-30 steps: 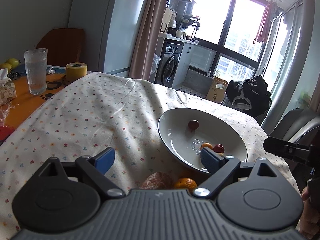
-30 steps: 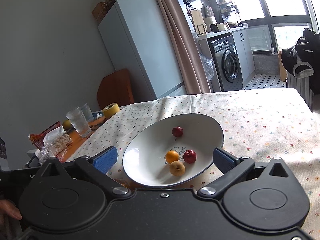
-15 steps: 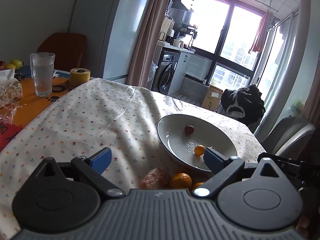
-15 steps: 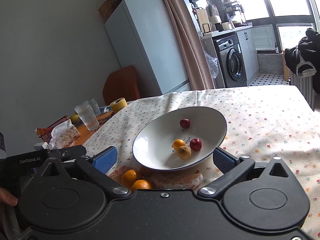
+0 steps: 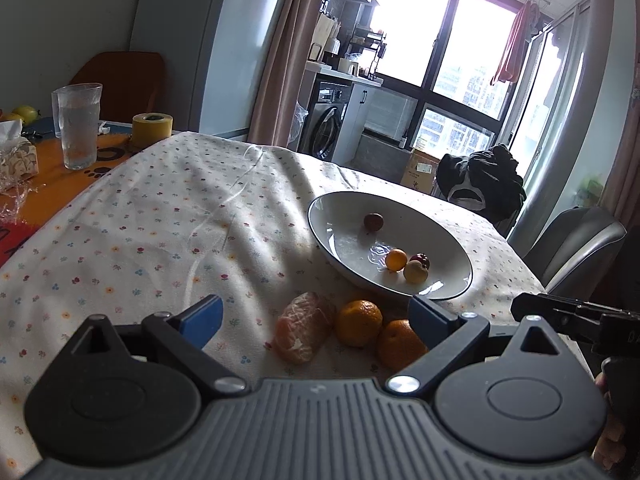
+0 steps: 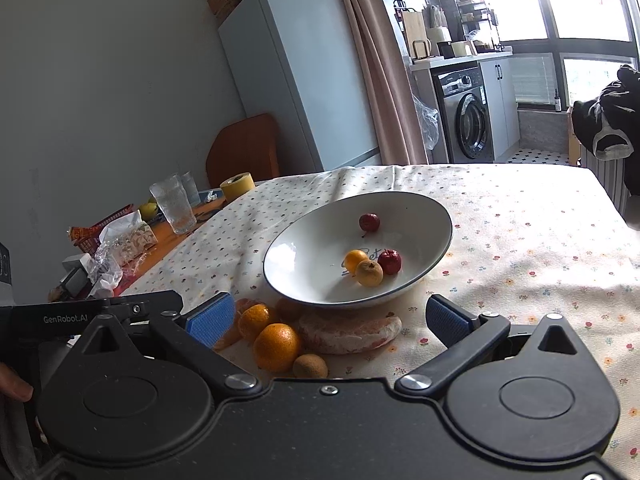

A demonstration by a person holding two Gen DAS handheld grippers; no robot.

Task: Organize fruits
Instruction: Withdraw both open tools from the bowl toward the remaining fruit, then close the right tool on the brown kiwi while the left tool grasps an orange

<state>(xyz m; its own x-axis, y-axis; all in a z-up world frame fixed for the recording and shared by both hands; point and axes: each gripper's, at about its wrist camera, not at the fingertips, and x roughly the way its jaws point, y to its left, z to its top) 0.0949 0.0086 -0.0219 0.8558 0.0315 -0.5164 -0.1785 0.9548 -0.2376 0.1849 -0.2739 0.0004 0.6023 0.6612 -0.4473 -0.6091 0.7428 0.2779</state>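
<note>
Right wrist: oranges (image 6: 276, 346) between spread right tongs (image 6: 330, 318).

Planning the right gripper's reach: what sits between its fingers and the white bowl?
In the right wrist view, loose fruit: a peeled citrus piece beside the bowl, two oranges and a small brown fruit nearer the right gripper.

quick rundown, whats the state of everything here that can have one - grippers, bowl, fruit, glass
left gripper: open, holding nothing
right gripper: open, holding nothing
bowl: upright on the tablecloth, four small fruits inside
peeled citrus: skin off, on the cloth beside the bowl
oranges: unpeeled, outside the bowl
kiwi: whole, on the cloth
glass: upright, apparently filled with water
tape roll: lying flat
</note>
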